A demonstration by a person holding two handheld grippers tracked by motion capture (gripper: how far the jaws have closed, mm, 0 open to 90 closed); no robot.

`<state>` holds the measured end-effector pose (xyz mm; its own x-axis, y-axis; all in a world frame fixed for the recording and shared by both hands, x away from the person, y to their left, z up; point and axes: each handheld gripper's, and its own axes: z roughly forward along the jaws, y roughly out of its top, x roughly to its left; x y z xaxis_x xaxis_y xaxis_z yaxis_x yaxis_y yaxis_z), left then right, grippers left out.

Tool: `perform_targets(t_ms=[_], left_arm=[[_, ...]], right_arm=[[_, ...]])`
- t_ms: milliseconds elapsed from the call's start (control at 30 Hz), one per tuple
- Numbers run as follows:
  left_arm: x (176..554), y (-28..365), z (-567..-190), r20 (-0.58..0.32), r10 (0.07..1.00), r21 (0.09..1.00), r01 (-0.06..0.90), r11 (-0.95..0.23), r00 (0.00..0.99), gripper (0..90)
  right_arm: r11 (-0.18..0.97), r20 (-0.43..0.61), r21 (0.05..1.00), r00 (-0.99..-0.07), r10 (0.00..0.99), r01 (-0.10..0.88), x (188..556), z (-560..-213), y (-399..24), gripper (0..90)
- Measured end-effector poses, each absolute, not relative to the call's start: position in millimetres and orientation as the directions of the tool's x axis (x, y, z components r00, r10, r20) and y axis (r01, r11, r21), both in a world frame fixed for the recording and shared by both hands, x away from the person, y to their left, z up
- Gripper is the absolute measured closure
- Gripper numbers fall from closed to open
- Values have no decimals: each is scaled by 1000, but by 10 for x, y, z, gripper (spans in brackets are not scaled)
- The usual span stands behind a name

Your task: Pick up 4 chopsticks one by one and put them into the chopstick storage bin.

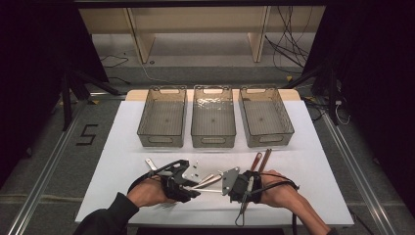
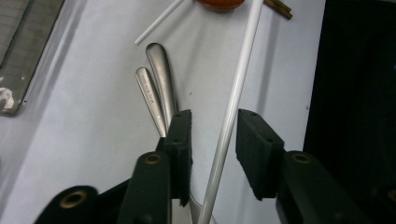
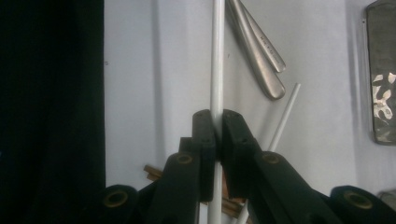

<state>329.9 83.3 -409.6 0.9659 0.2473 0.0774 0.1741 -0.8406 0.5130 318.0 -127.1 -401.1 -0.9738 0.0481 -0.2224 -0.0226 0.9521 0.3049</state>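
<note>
Both tongs are working on the same white chopstick (image 3: 217,56), which lies near the front of the white worktop (image 1: 122,147), between the two hands. The right tongs (image 3: 218,122) are clenched on it, pads squeezing the stick from both sides. The left tongs (image 2: 214,135) have the other end between the pads, but there's a visible gap on each side, so nothing is gripped there yet.

Where this could go sideways: the stick is thin, round and smooth, so if the left pads close off-centre it can roll or pop out. Two hands on one rigid stick also means any mismatch in pull could twist it out of the right grip.

Just beside it lie two metal utensil handles (image 2: 156,88) and a second white chopstick (image 3: 284,112), so a low pad could snag or shove those. Brown chopsticks (image 1: 262,160) sit near the right hand, too.

The three clear bins (image 1: 213,117) sit at the back of the worktop, well apart from all this.
</note>
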Motion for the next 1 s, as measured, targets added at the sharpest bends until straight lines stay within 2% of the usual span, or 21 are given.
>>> perform_targets(t_ms=[300, 600, 667, 800, 900, 1000], left_arm=[[3292, 804, -4135, 49, 222, 482, 172, -859, 974, 780], [3247, 788, -4128, 34, 137, 474, 105, -874, 990, 848], [3246, 794, -4122, 25, 151, 484, 120, -867, 988, 851], [3286, 851, -4100, 36, 204, 487, 161, -858, 978, 853], [3337, 913, -4091, 40, 244, 489, 194, -850, 969, 854], [3380, 976, -4073, 42, 285, 499, 227, -836, 958, 854]], right_arm=[[950, -221, 308, -975, 27, -43, 3171, -4026, -1275, 851], [948, -255, 311, -967, 9, -73, 3171, -4039, -1299, 825], [945, -246, 321, -969, 14, -68, 3189, -4025, -1322, 805], [933, -254, 358, -964, 73, -23, 3213, -3972, -1391, 677], [901, -258, 431, -952, 166, 40, 3241, -3885, -1460, 506], [865, -257, 494, -935, 243, 90, 3275, -3820, -1559, 420]])
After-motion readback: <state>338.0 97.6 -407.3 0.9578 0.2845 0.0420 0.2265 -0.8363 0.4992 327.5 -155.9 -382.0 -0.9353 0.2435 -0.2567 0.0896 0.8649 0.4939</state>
